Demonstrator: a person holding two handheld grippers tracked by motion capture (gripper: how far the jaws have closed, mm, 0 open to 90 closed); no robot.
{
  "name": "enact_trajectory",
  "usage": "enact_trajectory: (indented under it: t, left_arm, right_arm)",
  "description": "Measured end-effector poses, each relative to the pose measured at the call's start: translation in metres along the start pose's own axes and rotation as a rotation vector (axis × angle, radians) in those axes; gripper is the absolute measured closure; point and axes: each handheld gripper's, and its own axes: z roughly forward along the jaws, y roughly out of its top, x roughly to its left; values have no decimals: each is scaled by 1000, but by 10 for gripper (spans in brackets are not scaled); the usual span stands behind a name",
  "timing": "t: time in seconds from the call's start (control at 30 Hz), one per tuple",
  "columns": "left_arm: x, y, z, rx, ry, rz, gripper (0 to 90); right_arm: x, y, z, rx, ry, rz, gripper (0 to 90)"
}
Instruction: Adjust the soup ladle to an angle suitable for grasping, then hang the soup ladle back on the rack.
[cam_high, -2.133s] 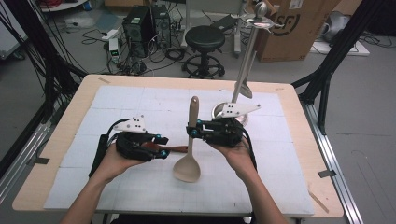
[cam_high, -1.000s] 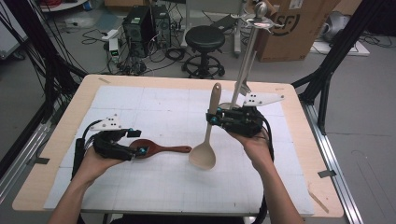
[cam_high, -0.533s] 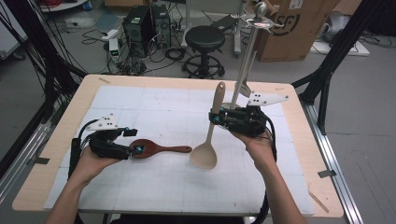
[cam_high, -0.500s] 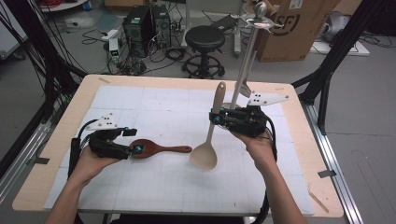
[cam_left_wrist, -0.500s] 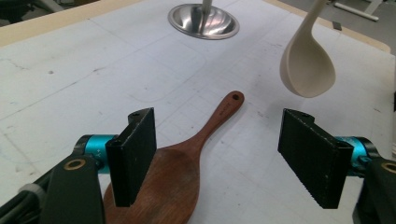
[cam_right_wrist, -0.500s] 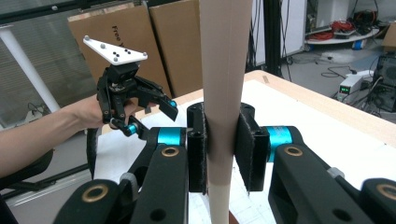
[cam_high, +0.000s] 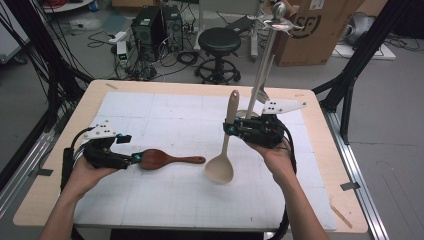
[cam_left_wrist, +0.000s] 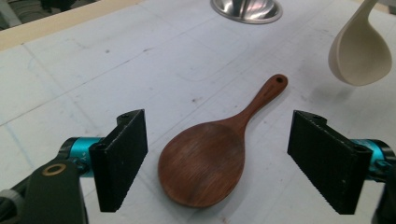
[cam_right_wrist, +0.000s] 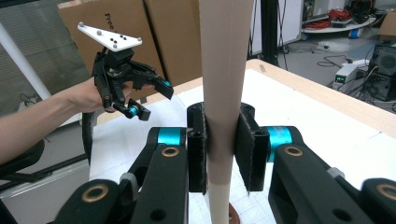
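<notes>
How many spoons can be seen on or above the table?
2. The dark brown spoon lies flat on the table, its bowl between the open left tongs. The pale spoon is held by its handle in the right tongs, bowl hanging down.

Robotics lab or workshop floor. Landmark: wood-edged table (cam_high: 320, 165) with white gridded mat. Behind it, a black stool (cam_high: 219, 42), computer towers (cam_high: 152, 25) amid loose cables and a power strip (cam_high: 121, 47). Cardboard box (cam_high: 310, 30) behind its right corner. Black frame struts (cam_high: 360, 55) flank it on both sides.
</notes>
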Motion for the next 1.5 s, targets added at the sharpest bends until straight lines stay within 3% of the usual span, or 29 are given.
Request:
enact_trajectory:
  t: [0.27,0.63,1.5]
  left_arm:
    - [7,-8,-3,14,34,-27,173]
    - [-1,-3,10,22,6,-6,172]
    - [-2,0,16,14,-17,-6,172]
  right_arm:
    - [-10,7,-7,-29,-3,4,759]
    - [-20,21,-23,-60,-37,-14,759]
    - [-24,52,-26,-66,-50,-53,759]
